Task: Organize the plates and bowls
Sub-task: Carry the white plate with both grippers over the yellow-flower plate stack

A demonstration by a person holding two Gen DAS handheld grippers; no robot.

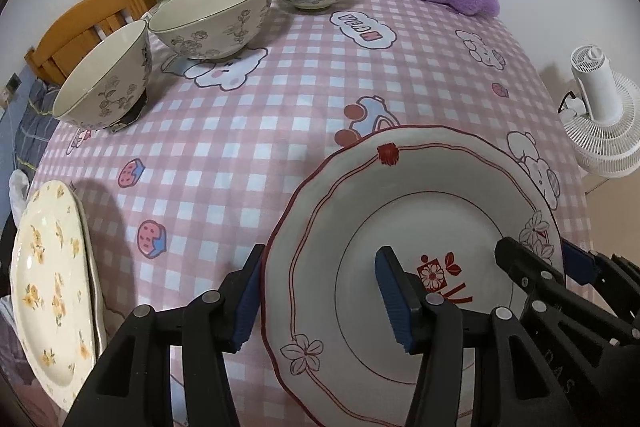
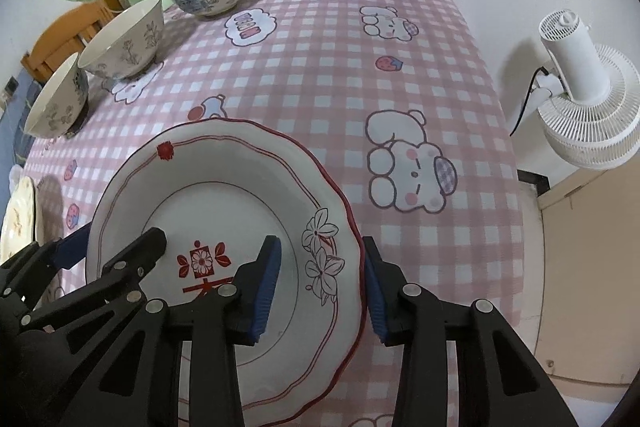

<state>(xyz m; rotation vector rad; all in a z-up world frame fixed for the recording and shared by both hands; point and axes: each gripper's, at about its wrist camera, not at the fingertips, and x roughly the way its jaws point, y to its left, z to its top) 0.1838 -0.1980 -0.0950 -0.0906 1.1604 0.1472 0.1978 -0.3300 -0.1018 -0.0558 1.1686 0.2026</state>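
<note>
Left wrist view alone showed floral plate (image 1: 50,279) whole at tablecloth (image 1: 304,99) edge; right wrist view alone showed boxy furniture (image 2: 588,267) beside table. Two fans, three bowls (image 1: 212,15), two plates. Red-rimmed plate (image 1: 400,227) lay near front edge, left gripper (image 1: 320,297) and right gripper (image 2: 320,281) each straddling its rim, jaws part-open, not visibly pressing.

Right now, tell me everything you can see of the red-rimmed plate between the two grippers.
The red-rimmed plate is white, glossy, ceramic-looking, with a scalloped red edge, thin red rings, outlined flowers and a red flower emblem at its centre. It is empty, face up, over the pink checked tablecloth. The left gripper straddles its left rim and the right gripper its right rim, each with one finger inside the plate; whether the pads press is unclear.
</note>
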